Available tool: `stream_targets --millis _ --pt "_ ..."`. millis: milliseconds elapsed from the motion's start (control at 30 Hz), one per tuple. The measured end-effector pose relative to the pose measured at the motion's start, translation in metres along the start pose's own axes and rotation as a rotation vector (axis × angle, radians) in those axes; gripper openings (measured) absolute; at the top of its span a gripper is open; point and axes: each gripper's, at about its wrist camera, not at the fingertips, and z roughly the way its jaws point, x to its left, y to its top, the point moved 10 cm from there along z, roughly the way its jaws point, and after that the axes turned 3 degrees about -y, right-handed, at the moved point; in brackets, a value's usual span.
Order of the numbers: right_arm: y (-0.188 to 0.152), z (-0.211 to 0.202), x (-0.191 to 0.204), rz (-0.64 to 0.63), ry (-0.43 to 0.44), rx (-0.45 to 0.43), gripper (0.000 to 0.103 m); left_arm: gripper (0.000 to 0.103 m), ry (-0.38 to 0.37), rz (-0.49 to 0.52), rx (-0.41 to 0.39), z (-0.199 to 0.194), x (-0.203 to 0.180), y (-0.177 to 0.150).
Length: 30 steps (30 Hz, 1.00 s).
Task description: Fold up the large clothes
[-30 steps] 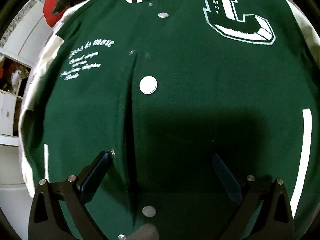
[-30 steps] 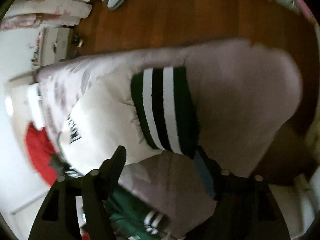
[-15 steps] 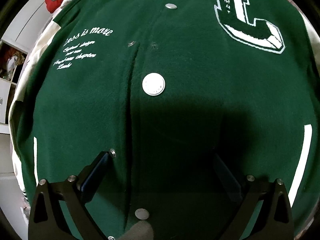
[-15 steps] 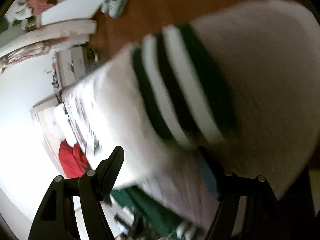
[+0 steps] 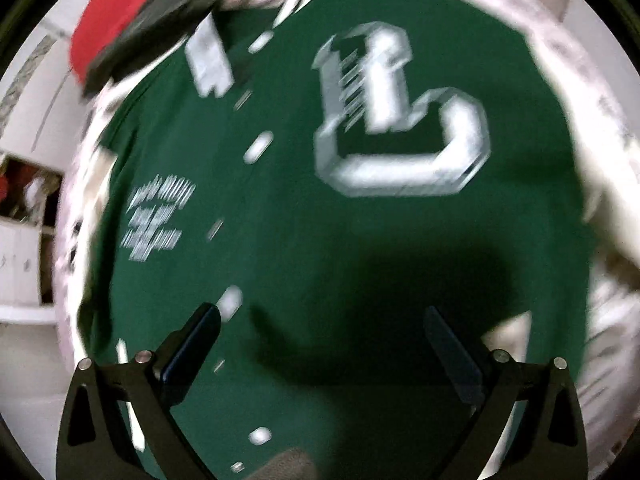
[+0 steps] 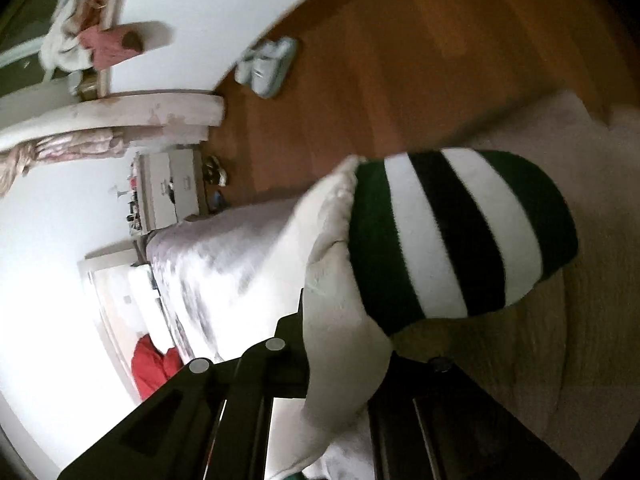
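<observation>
A green varsity jacket (image 5: 320, 240) with a big white letter L patch (image 5: 400, 128) and white snaps lies front up on the bed, blurred by motion. My left gripper (image 5: 320, 344) is open and empty, hovering over the jacket's lower front. My right gripper (image 6: 344, 364) is shut on the jacket's cream sleeve (image 6: 340, 320) just behind its green, white and black striped cuff (image 6: 460, 236), and holds it raised off the bed.
A red garment (image 5: 116, 12) and a dark one (image 5: 160, 28) lie beyond the collar. The pale patterned bedspread (image 6: 224, 264) runs to the bed's edge. Beyond it lie the wooden floor (image 6: 400, 80), slippers (image 6: 268, 64) and a white drawer unit (image 6: 168, 192).
My right gripper has closed on the cream sleeve near the cuff and lifted it. My left gripper has pulled back and swung, so more of the jacket and collar shows.
</observation>
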Motion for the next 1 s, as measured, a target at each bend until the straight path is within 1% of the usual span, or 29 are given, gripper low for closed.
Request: stream_targets --millis 33,67,100,133,167,200,267,300,333,367,433,533,667,733,767,833,900,933,967,1000 --pt "0.009 -0.007 0.019 -0.046 -0.007 -0.006 0.005 0.103 -0.022 0.001 -0.015 -0.008 -0.006 0.012" --pt "0.023 -0.003 0.039 -0.114 -0.007 -0.007 0.005 0.103 -0.043 0.004 -0.033 -0.009 -0.021 0.031" --pt "0.032 -0.001 0.063 -0.169 -0.016 -0.007 0.005 0.103 -0.062 0.006 -0.039 -0.012 -0.028 0.046" --pt "0.037 -0.003 0.079 -0.206 -0.021 -0.009 0.005 0.103 -0.087 0.009 -0.048 -0.011 -0.039 0.065" --pt "0.048 0.004 0.098 -0.265 -0.024 -0.007 0.005 0.103 -0.101 0.011 -0.049 -0.013 -0.038 0.085" --pt "0.049 0.001 0.106 -0.29 -0.024 -0.005 0.005 0.103 -0.116 0.021 -0.046 -0.006 -0.046 0.103" --pt "0.059 0.01 0.137 -0.329 -0.016 0.001 0.005 0.103 -0.108 0.052 -0.026 0.012 -0.06 0.127" --pt "0.061 0.013 0.147 -0.337 -0.012 0.003 0.005 0.103 -0.085 0.078 -0.003 0.028 -0.069 0.135" --pt "0.061 0.017 0.155 -0.341 -0.007 0.001 0.005 0.103 -0.065 0.089 0.022 0.043 -0.074 0.139" --pt "0.058 0.016 0.156 -0.341 0.002 0.003 0.005 0.103 -0.064 0.09 0.032 0.048 -0.081 0.14" --pt "0.055 0.024 0.166 -0.34 0.004 0.01 0.005 0.103 -0.056 0.092 0.031 0.06 -0.083 0.143" --pt "0.051 0.033 0.175 -0.349 -0.003 0.014 0.005 0.103 -0.038 0.115 0.011 0.059 -0.084 0.142" --pt "0.048 0.031 0.173 -0.347 -0.019 0.014 0.005 0.103 -0.056 0.102 0.002 0.054 -0.077 0.139" --pt "0.043 0.02 0.182 -0.369 -0.019 0.006 0.005 0.103 -0.064 0.085 -0.01 0.044 -0.067 0.136" --pt "0.036 0.011 0.193 -0.402 -0.021 -0.007 0.005 0.103 -0.065 0.074 -0.025 0.035 -0.061 0.136" --pt "0.026 -0.006 0.208 -0.455 -0.015 -0.021 0.005 0.103 -0.062 0.047 -0.06 0.02 -0.038 0.13" --pt "0.007 -0.026 0.237 -0.53 -0.003 -0.037 0.005 0.103 -0.059 0.0 -0.081 0.005 -0.001 0.119" --pt "-0.012 -0.037 0.258 -0.592 0.007 -0.046 0.005 0.103 -0.052 -0.025 -0.085 0.001 0.016 0.113" --pt "-0.026 -0.044 0.272 -0.636 0.01 -0.051 0.005 0.103 -0.042 -0.054 -0.087 -0.002 0.039 0.106" --pt "-0.044 -0.05 0.287 -0.681 0.016 -0.052 0.005 0.103 -0.02 -0.093 -0.081 -0.004 0.075 0.091"
